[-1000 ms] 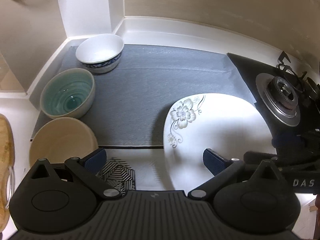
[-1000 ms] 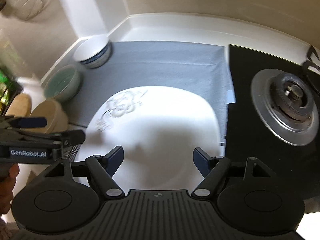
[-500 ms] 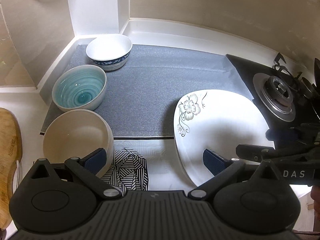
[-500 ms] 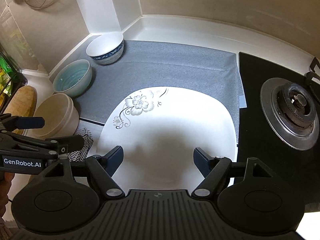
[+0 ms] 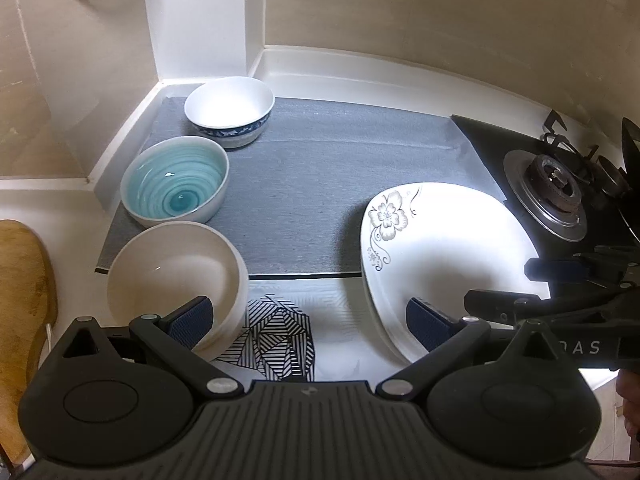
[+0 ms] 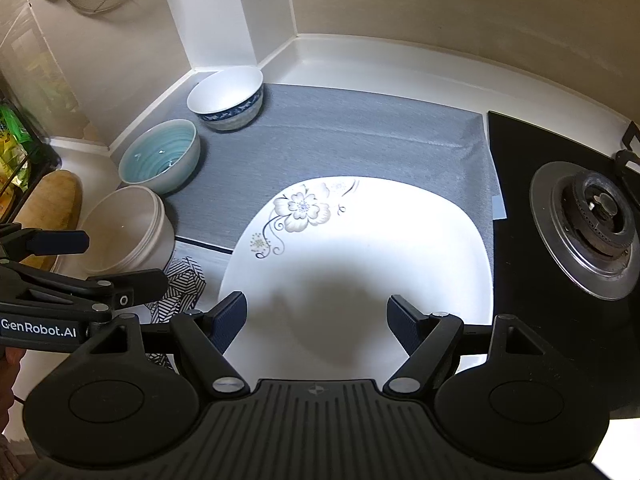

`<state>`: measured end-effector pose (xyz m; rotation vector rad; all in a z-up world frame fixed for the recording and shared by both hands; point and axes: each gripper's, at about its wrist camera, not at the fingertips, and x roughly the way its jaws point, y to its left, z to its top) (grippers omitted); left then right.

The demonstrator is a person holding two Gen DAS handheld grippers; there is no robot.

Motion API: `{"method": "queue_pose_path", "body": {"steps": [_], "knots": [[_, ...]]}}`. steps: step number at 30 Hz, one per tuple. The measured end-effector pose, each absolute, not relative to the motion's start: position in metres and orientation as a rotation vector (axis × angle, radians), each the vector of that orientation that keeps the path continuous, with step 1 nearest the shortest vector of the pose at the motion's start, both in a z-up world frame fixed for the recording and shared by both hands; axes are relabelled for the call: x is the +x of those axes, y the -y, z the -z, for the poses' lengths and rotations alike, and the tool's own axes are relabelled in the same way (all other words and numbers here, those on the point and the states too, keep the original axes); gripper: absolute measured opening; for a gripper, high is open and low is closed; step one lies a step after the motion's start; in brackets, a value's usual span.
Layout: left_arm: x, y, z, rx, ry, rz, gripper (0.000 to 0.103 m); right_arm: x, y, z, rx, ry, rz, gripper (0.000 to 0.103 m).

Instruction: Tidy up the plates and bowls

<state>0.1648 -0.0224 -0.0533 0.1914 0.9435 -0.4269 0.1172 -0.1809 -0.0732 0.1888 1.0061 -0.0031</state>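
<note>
We hold the right gripper point(image 6: 316, 320) wide apart and empty above the floral plate point(image 6: 360, 248) at frame centre. Our left gripper point(image 5: 308, 320) also gapes empty, three bowls point(image 5: 176, 184) stacked up the left side.

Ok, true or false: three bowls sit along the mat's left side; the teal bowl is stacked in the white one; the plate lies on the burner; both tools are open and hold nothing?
1. Three bowls along the mat's left: true.
2. Teal bowl stacked in the white bowl: false, they stand side by side.
3. Plate on the burner: false, it lies beside the burner, partly on the mat.
4. Left tool and right tool open, holding nothing: true.
</note>
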Motion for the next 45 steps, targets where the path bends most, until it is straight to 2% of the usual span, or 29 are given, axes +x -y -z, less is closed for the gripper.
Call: {"method": "queue_pose_path", "body": {"steps": [22,40,43,45], "knots": [[0.186,-0.055,0.043,0.093,-0.933,0.287,0.103,0.149,0.125,0.067,0.153,-0.967,-0.099,0.079],[0.246,-0.133,0.066,-0.017,-1.04,0.081,0.103,0.228,0.054,0.093,0.146,-1.029,-0.189,0.079],[0.25,-0.133,0.073,-0.02,-1.048,0.076,0.103,0.238,0.05,0.1,0.138,-1.051,-0.213,0.074],[0.252,-0.128,0.075,-0.003,-1.043,0.057,0.102,0.246,0.046,0.106,0.131,-1.067,-0.244,0.054]]}}
